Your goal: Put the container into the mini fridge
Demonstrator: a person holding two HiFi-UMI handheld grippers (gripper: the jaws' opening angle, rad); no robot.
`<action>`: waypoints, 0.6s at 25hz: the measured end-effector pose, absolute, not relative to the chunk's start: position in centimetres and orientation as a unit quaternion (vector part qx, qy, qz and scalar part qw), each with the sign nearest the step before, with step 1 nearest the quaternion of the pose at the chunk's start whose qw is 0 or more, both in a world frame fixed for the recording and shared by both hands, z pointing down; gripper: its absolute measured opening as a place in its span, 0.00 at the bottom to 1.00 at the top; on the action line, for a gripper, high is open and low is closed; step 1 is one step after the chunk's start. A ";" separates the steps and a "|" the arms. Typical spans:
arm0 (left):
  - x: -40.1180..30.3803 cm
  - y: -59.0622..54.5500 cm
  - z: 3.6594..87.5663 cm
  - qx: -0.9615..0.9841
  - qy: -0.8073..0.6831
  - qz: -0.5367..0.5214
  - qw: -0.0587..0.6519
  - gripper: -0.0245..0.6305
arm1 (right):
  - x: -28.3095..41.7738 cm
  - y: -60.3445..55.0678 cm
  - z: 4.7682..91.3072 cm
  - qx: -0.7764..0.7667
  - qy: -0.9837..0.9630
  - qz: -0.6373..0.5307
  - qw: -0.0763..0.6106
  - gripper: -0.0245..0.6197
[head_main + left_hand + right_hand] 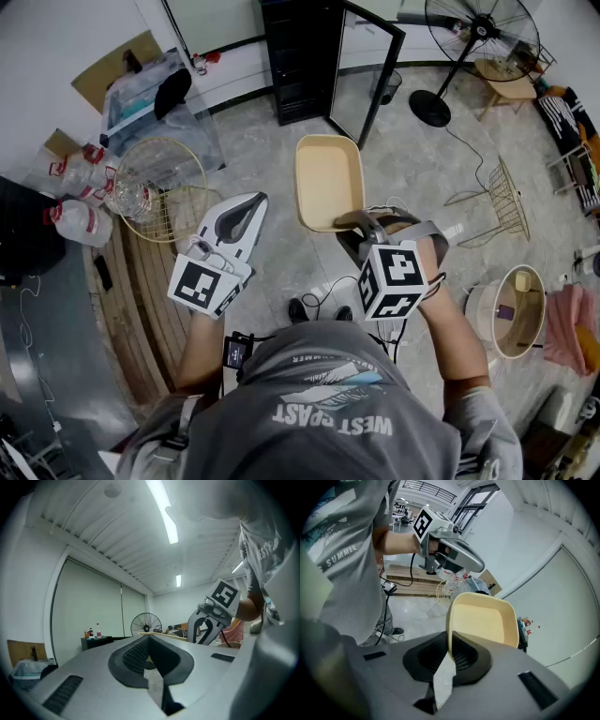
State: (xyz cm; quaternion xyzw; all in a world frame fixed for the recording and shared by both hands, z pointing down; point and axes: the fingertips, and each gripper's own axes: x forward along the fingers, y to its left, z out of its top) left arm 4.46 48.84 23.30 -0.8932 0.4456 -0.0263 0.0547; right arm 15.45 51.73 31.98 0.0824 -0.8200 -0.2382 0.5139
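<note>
My right tool point(449, 652) is clamped on the near rim of the container point(485, 620), which juts out ahead of it above the floor, short of the open mini fridge point(298, 56). The container is a shallow, pale-yellow tray with rounded corners. My left tool point(246, 211) has its jaws together.

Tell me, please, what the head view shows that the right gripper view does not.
Only the head view shows the black pedestal fan and the black-and-white marker cube on the right gripper. Only the right gripper view shows that gripper's dark ribbed pads clamped on the rim of the beige rectangular plastic container. Both show the container, the left gripper, the gold wire basket and the person's grey shirt.
</note>
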 end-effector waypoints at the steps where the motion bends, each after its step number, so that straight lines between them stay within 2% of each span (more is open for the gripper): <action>1: 4.0 48.8 23.4 -0.894 0.445 -0.026 0.055 0.06 | 15.1 51.6 32.0 0.085 -0.820 -0.238 0.514 0.11; 15: 1.9 48.3 24.0 -0.903 0.427 -0.023 0.049 0.06 | 12.6 51.2 32.7 0.090 -0.816 -0.231 0.522 0.11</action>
